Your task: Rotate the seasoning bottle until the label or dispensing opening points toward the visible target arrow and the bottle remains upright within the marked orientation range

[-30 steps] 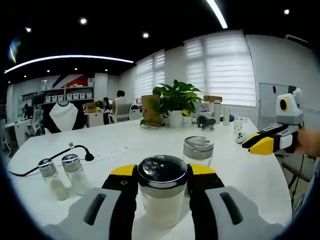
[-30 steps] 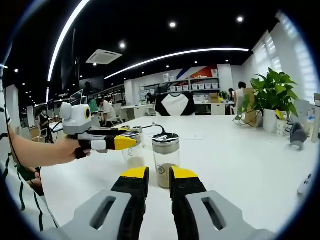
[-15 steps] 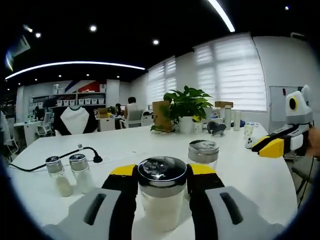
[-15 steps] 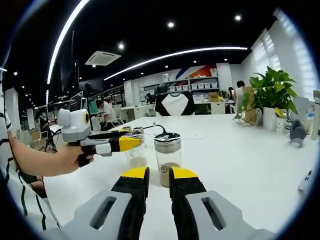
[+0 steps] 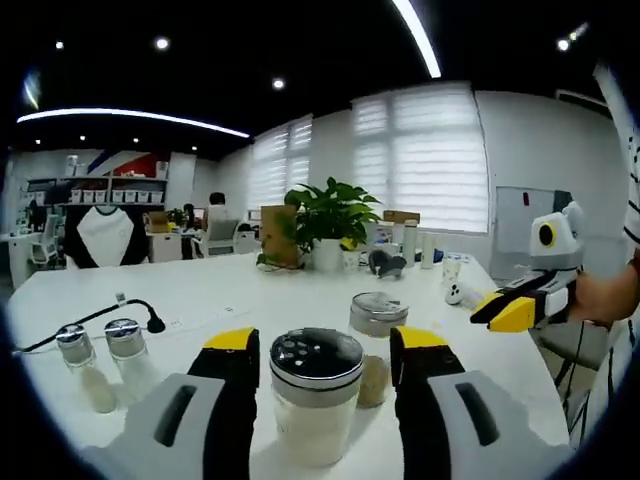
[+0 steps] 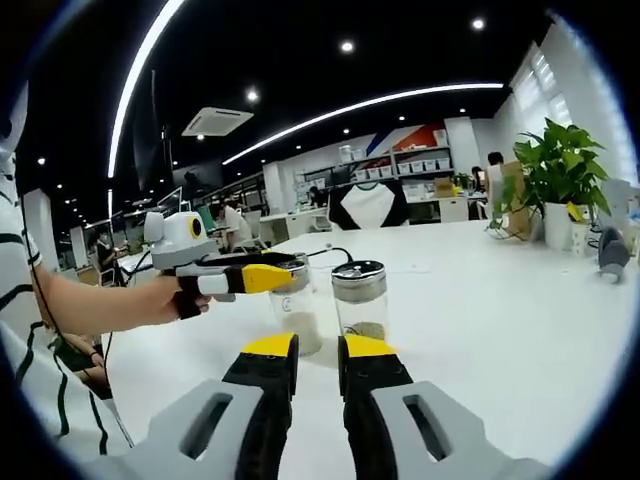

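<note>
two hand-held grippers, left (image 5: 318,350) apparently released round upright seasoning bottle (image 5: 316,395), right (image 6: 315,352) clenched

Room: a big office
Table: long white table (image 5: 300,290)
Windows: white blinds (image 5: 430,155)
Ceiling: dark, with a long light strip (image 6: 370,100)
Back wall: shelves (image 6: 400,160)

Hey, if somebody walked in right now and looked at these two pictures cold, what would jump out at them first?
Probably the seasoning bottle with its perforated metal lid, standing upright on the white table between the yellow-tipped fingers of the left gripper, which stand just apart from it. Next, a second bottle ahead of the right gripper, whose fingers are closed together, and the leafy potted plant behind.
</note>
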Demonstrator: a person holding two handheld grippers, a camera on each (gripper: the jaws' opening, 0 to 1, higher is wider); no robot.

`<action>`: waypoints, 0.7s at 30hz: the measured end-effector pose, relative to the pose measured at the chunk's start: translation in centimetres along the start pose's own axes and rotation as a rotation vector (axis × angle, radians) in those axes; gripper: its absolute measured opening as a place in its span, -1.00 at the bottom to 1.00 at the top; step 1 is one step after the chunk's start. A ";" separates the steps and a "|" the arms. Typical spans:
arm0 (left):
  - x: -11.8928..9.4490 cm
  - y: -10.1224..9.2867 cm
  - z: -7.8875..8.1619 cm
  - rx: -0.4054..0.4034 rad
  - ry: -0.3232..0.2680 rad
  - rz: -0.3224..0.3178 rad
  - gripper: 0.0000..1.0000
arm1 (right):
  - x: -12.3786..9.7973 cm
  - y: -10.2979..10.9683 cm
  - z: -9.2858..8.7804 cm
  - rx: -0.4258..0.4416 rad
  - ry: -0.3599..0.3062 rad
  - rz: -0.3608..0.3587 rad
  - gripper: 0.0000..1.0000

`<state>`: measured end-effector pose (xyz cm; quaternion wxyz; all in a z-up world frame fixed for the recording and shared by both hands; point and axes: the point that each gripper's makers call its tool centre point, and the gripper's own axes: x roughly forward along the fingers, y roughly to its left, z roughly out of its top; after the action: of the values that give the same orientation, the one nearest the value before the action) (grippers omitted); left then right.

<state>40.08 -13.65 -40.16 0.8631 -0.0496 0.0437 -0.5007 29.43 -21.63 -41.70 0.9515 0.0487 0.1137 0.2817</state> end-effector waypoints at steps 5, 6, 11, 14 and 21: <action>-0.2 -0.2 -0.5 0.022 0.032 -0.107 0.10 | 0.0 0.6 0.1 0.006 -0.006 0.035 -0.73; -0.2 -0.2 -0.5 0.027 0.034 -0.116 0.10 | 0.0 0.7 0.1 0.011 -0.006 0.040 -0.73; -0.1 -0.2 -0.2 -0.019 0.022 -0.195 0.10 | 0.1 1.2 0.1 0.005 -0.002 0.061 -0.73; 0.0 -0.3 -0.3 0.008 0.033 -0.214 0.11 | 0.1 1.7 0.0 -0.008 0.005 0.077 -0.73; 0.4 -0.7 -1.1 0.028 0.058 -0.243 -0.01 | 0.3 2.6 -0.4 -0.024 0.028 0.105 -0.73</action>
<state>39.51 -14.36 -41.18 0.7949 -0.0278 0.0554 -0.6036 28.16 -19.30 -41.75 0.9343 0.0392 0.1209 0.3331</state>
